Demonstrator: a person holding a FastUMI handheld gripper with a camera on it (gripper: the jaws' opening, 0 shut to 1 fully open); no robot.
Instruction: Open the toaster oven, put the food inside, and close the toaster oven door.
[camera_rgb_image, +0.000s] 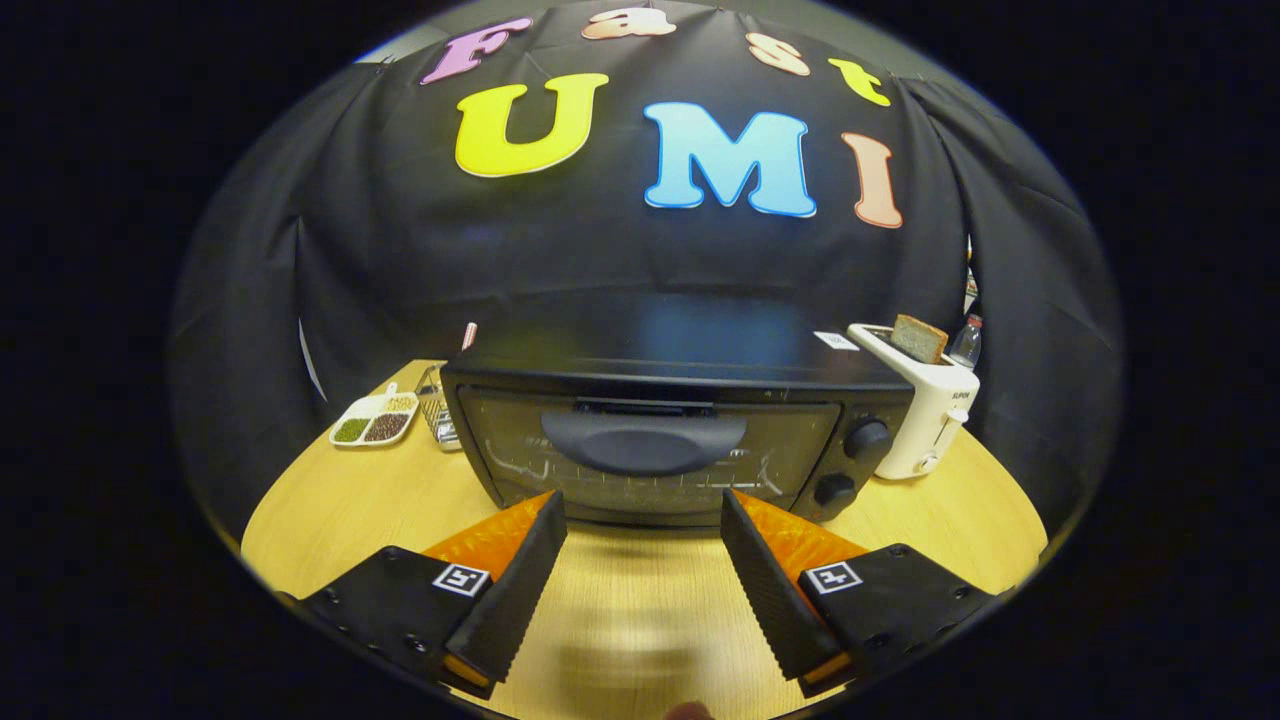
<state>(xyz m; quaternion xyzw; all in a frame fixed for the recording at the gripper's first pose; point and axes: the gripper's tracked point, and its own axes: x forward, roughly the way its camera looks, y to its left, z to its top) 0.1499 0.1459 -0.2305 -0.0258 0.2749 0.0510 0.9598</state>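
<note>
The gripper (643, 500) is released, its two fingers spread wide with nothing but bare wooden table (330, 505) between them, and it points straight at the toaster oven (660, 440) just ahead. The oven door (640, 450) is closed, and its broad dark handle (645, 443) sits high on the glass, above the line of the fingertips. The first risk, as I judge it, is height: if the fingers go in level they would meet the glass or the lower frame instead of the handle and shove the whole oven back. A pinch on the handle's curved lip could also slip when the door swings down. To the right, the two knobs (866, 438) are near enough for the right finger to knock. Beyond stand a white toaster (925, 415) holding a bread slice (919, 338), and on the left a divided dish of grains (375, 420) beside a wire rack (436, 408).
</note>
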